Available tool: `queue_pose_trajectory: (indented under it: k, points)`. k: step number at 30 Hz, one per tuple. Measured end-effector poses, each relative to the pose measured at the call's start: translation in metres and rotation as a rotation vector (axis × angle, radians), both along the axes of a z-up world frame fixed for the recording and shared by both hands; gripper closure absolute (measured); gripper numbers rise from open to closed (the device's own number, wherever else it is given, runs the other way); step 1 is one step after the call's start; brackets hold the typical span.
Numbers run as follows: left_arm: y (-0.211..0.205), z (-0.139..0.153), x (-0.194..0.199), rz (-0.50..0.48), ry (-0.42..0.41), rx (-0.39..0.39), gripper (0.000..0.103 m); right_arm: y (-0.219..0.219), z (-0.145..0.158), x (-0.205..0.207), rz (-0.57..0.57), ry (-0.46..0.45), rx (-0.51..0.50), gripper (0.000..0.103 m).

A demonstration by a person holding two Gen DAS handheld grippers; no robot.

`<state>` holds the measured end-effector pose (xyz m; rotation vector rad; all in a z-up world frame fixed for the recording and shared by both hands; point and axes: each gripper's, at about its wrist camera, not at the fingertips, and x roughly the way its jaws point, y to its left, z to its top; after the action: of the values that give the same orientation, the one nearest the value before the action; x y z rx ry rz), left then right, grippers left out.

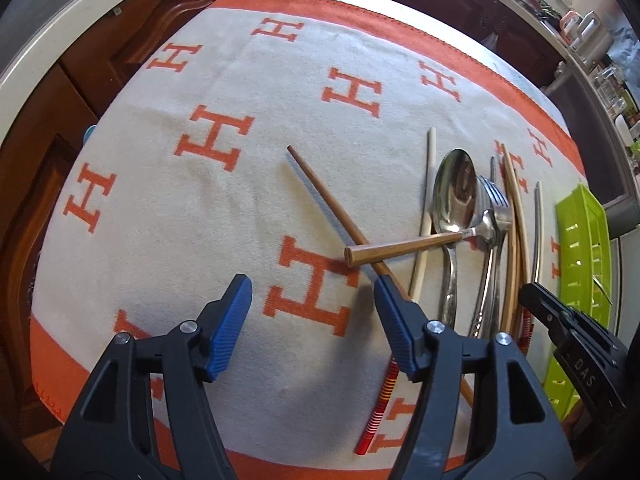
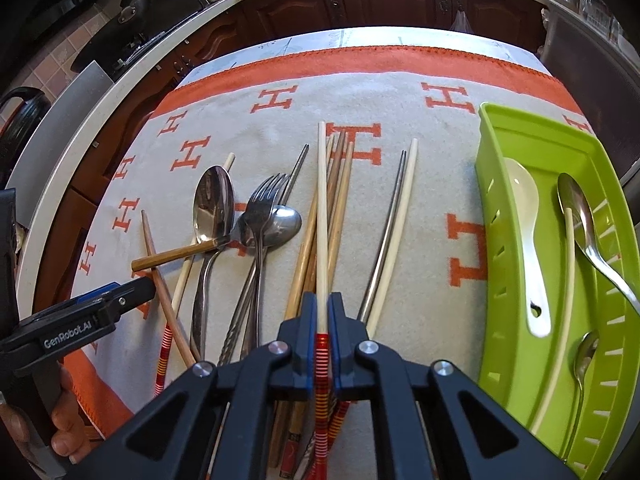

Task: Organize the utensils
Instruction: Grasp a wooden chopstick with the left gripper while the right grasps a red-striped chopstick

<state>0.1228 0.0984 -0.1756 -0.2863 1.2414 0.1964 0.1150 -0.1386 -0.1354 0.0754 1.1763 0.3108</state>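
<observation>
Right tongs around slim cream chopstick

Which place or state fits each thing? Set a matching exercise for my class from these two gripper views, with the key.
Things:
1. white ceramic spoon
2. wooden-handled spoon
3. red-striped white chopstick
4. left gripper

Places or states:
A. clamped in the right gripper
B. open, holding nothing
C. lying in the green tray
D. resting across other cutlery on the cloth

Pairs: 1-C, 2-D, 3-A, 4-B
</observation>
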Motion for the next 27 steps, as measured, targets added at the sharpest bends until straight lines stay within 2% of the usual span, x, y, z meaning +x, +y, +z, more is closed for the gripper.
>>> queue_pose_trajectory:
  k: [5,7,10,16,25,27]
  points:
    - [-0.007,-0.002,0.008,0.01,0.049,0.037,0.038,-0.003,0.0,-0.002,0.004,0.009,0.024,0.097]
    - [-0.007,-0.001,0.008,0.021,0.058,0.015,0.038,-0.004,0.0,-0.003,0.005,0.011,0.034,0.097]
    - [-0.001,0.002,0.006,0.053,0.057,-0.059,0.038,-0.005,0.002,-0.004,0.009,0.007,0.046,0.097]
    - [-0.002,0.006,0.006,0.072,0.049,-0.097,0.038,-0.009,0.003,-0.005,0.009,0.002,0.065,0.097]
    - [-0.023,0.001,0.019,0.032,0.066,-0.033,0.038,-0.015,0.004,-0.008,0.007,0.0,0.092,0.097]
    - [-0.024,0.002,0.018,0.044,0.052,-0.018,0.05,-0.016,0.004,-0.009,0.006,0.001,0.095,0.097]
